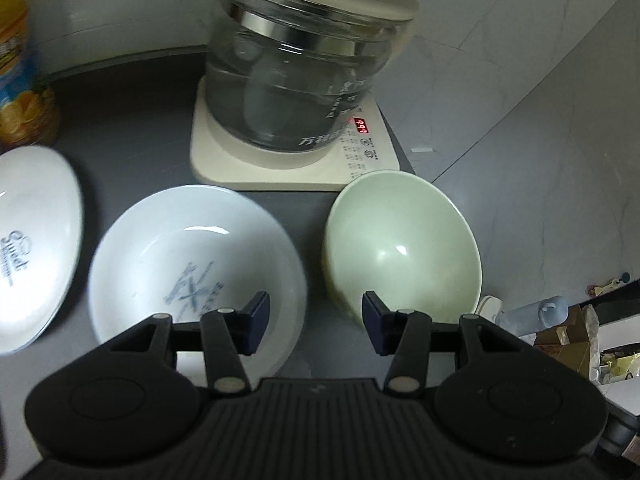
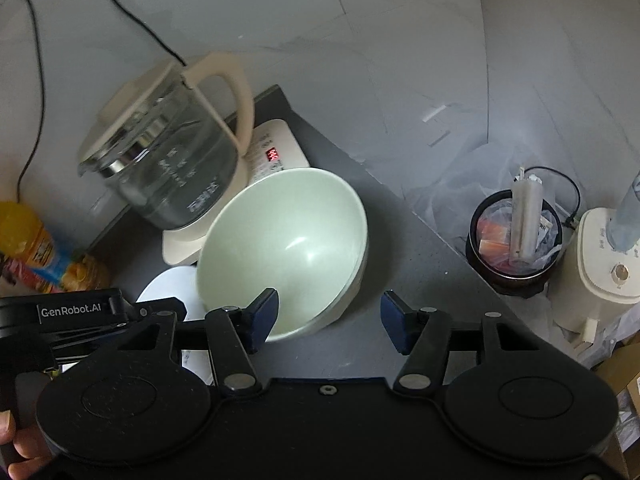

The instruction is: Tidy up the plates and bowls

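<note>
Here the kettle [image 1: 296, 80] on its cream base is the landmark: the green bowl [image 1: 404, 240] sits just in front of the base's right corner, the white bowl [image 1: 196, 272] with a blurred blue mark in front of its left side, and a white plate [image 1: 36, 248] further left, cut off by the frame edge. The left gripper [image 1: 314, 320] hangs open and empty over the gap between the two bowls. The right gripper [image 2: 330, 316] is likewise open, its left finger over the green bowl's near rim; touching cannot be told. A snack can [image 1: 20, 60] left of the kettle is blurred and partly cropped.
</note>
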`<state>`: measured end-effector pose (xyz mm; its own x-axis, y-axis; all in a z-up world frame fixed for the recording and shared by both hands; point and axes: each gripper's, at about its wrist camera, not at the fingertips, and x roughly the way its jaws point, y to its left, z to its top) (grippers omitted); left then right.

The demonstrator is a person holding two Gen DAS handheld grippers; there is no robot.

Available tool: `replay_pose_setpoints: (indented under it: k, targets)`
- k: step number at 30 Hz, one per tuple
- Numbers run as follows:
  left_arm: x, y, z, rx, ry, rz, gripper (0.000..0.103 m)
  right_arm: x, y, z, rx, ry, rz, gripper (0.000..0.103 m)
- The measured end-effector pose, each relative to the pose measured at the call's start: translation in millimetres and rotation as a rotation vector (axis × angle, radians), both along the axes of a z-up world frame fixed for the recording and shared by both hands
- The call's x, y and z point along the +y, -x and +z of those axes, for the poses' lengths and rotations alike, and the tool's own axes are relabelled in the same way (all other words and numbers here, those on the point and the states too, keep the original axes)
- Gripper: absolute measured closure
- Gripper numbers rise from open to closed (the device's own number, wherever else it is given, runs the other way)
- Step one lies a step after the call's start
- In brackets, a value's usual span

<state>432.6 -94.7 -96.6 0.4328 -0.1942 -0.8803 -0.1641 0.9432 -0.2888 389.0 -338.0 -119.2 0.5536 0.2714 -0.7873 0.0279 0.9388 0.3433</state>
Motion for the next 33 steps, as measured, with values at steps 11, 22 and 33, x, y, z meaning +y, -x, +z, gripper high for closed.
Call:
replay_pose_setpoints:
  k: [11, 22, 33]
  targets:
    - [-19.4, -26.0, -27.4, 0.048, -0.007, -0.004, 0.058, -1.1, -23.7, -22.2, 0.051, -0.015, -0.046, 0.063]
    - [-19.8, -33.1, -44.1, 0.072, -0.007, 0.009, 0.092, 4.2, -36.3, -41.7, 0.098, -0.006, -0.037, 0.084]
    - [-12.1, -0.3, -19.2, 0.028, 0.002, -0.007, 0.092, 5.2, -8.0, -22.4, 0.069, -0.023, -0.013, 0.084]
